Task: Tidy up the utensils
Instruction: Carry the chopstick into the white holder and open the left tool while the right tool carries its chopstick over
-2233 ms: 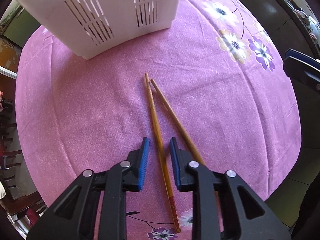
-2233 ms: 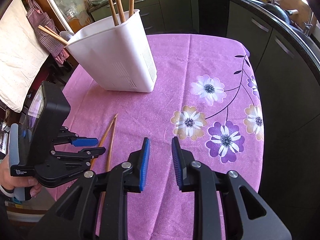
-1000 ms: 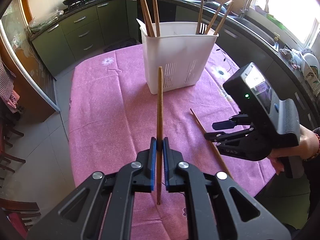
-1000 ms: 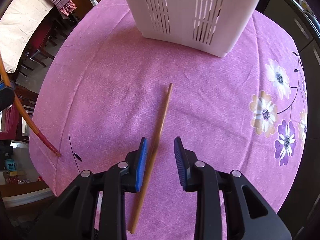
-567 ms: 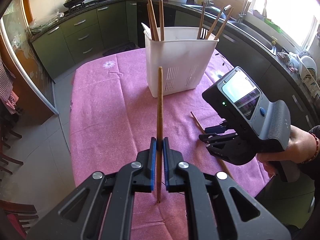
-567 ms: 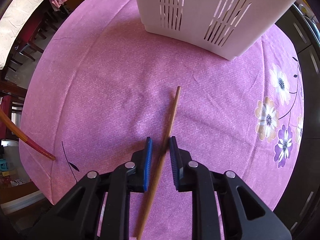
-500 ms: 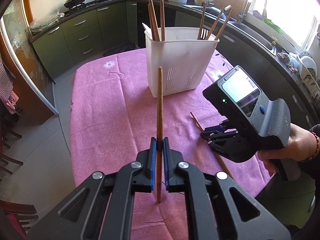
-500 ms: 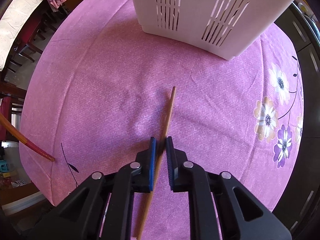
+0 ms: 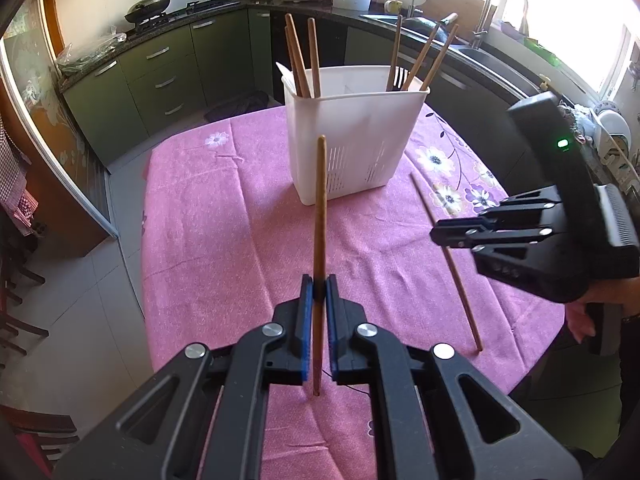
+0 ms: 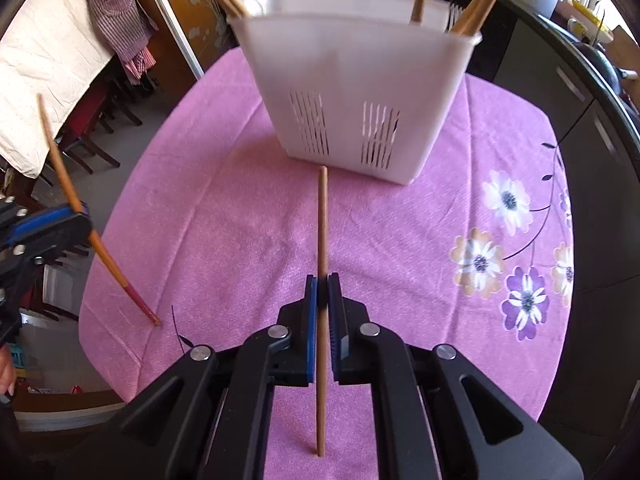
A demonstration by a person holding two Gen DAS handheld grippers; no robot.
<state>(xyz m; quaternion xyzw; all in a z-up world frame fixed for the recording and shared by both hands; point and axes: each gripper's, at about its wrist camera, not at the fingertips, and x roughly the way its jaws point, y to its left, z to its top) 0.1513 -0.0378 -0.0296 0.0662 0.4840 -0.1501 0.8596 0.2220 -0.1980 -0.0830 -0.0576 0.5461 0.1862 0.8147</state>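
My left gripper is shut on a wooden chopstick and holds it upright above the pink tablecloth. My right gripper is shut on a second chopstick, lifted and pointing at the white slotted utensil holder. The holder stands at the table's far middle with several chopsticks in it. In the left wrist view the right gripper grips its chopstick at the right. In the right wrist view the left gripper shows at the left edge with its chopstick.
The pink floral tablecloth covers a small table with edges close on all sides. Dark green kitchen cabinets and a counter run behind. Chairs and hanging cloths stand off the table's left side.
My right gripper has closed on the chopstick that lay on the cloth and lifted it, tilting up toward the holder. My left gripper holds its chopstick as before.
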